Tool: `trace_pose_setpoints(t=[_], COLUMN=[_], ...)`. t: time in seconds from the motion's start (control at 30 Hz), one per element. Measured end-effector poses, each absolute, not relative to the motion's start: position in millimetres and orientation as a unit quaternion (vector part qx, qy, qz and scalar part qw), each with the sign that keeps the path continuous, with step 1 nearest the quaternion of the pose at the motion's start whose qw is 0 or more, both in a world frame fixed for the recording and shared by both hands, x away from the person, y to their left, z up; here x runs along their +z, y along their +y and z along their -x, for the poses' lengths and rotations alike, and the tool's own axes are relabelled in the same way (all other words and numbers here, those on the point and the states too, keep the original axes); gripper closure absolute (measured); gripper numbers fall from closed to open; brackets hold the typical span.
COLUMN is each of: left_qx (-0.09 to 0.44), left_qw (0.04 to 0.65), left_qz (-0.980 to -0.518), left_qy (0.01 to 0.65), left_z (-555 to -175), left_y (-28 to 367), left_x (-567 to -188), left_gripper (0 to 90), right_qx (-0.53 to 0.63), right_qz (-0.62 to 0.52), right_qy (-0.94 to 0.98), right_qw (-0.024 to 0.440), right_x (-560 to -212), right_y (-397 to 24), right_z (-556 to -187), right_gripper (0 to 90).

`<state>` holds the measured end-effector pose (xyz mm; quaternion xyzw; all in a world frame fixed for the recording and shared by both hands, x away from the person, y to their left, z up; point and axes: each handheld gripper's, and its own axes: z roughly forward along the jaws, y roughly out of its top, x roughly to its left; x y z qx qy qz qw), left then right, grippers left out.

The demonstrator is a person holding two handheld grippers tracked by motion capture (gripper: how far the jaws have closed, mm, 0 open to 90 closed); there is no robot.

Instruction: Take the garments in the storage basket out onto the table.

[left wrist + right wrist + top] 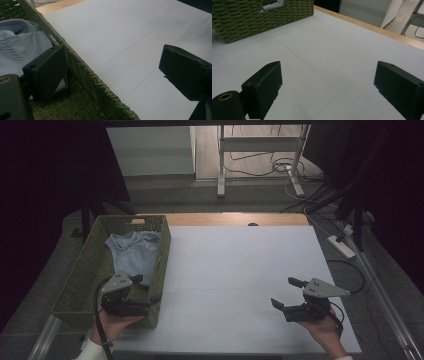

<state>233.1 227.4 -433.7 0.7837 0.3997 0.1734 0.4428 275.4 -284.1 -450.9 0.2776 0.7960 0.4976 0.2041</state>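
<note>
A green woven basket (pixel 162 251) stands at the table's left side, with a crumpled light blue cloth (pixel 134 251) inside it. My left gripper (pixel 146 289) is open at the basket's near right corner and straddles its right wall. In the left gripper view one jaw sits inside the basket (pixel 85 77) beside the cloth (pixel 20 45), and the other hangs over the white mat. My right gripper (pixel 284 292) is open above the mat at the near right, with nothing between its jaws. In the right gripper view it (pixel 332 87) faces the basket (pixel 262 17) across the mat.
The white mat (pixel 235 270) covers most of the table. A wooden strip (pixel 235 219) shows at its far edge. A metal stand (pixel 260 150) with cables is on the floor behind, and a power strip (pixel 341 246) lies to the right.
</note>
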Motion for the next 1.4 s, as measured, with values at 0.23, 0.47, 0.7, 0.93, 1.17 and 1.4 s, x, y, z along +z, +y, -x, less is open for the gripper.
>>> trace_pose_setpoints(t=[0.23,0.47,0.7,0.93,1.17,1.4], left_qx=[0.173,0.172,0.17,0.173,0.17,0.171], left_qw=[0.443,0.441,0.442,0.441,0.438,0.44], left_qz=[-0.784,-0.787,-0.786,-0.785,-0.785,-0.785], left_qy=[0.399,0.397,0.397,0.4,0.403,0.401], left_z=[-233.6,-234.5,-234.5,-235.5,-236.4,-237.4], left_y=[227.4,226.1,226.8,228.1,227.6,227.4], left_x=[-433.2,-433.2,-432.5,-431.9,-432.4,-427.4], left_gripper=[8.8,8.9,8.9,9.0,9.3,9.2], right_qx=[0.496,0.495,0.493,0.492,0.494,0.493], right_qz=[-0.28,-0.279,-0.276,-0.273,-0.274,-0.276], right_qy=[0.795,0.796,0.799,0.801,0.8,0.8], right_qw=[0.208,0.207,0.206,0.205,0.204,0.203], right_x=[-451.4,-451.1,-452.2,-452.9,-453.3,-453.3], right_y=[-284.1,-284.9,-282.8,-281.7,-282.9,-281.0], right_z=[-274.7,-273.5,-273.3,-273.0,-273.4,-273.0], right_gripper=[8.4,8.4,8.4,8.4,8.4,8.4])
